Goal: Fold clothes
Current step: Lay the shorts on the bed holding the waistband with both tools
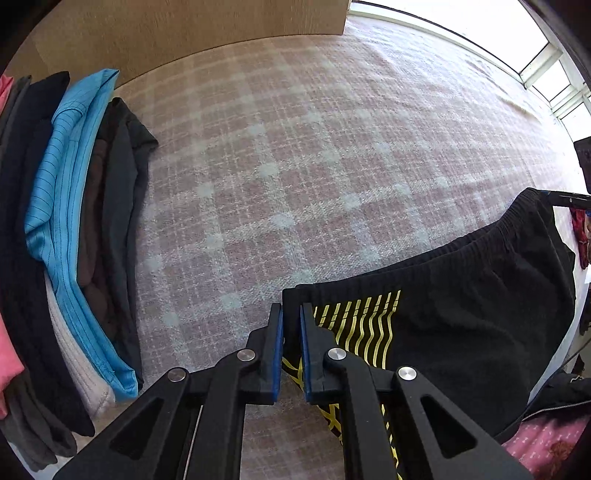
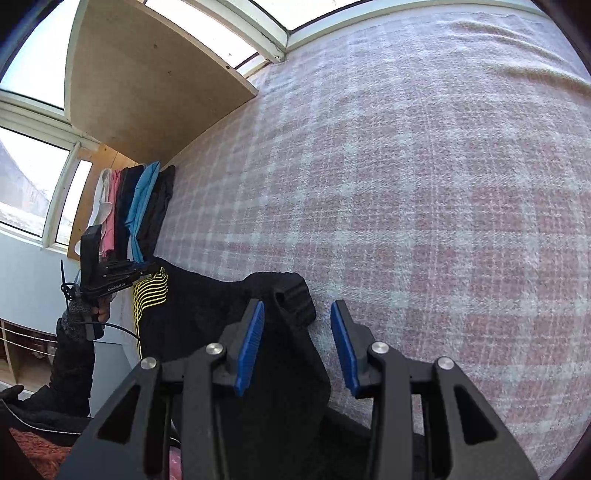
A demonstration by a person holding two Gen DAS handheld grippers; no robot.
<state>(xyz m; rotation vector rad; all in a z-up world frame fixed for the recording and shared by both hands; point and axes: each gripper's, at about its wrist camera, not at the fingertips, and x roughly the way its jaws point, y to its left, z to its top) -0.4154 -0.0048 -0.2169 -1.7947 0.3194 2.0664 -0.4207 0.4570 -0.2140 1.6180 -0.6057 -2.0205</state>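
Black shorts with yellow wavy stripes [image 1: 461,295] hang lifted over the pink plaid blanket [image 1: 295,147]. My left gripper [image 1: 291,314] is shut on the waistband corner of the shorts. In the right wrist view the shorts [image 2: 207,314] stretch from the left gripper [image 2: 147,267] toward my right gripper [image 2: 297,314]. The right gripper is open, its blue pads either side of the other waistband corner [image 2: 291,295], not pinching it.
A row of folded clothes [image 1: 66,221], black, blue, grey and pink, lies along the blanket's left edge beside a wooden board [image 1: 184,33]. It also shows in the right wrist view [image 2: 140,206]. Windows [image 2: 37,177] stand behind.
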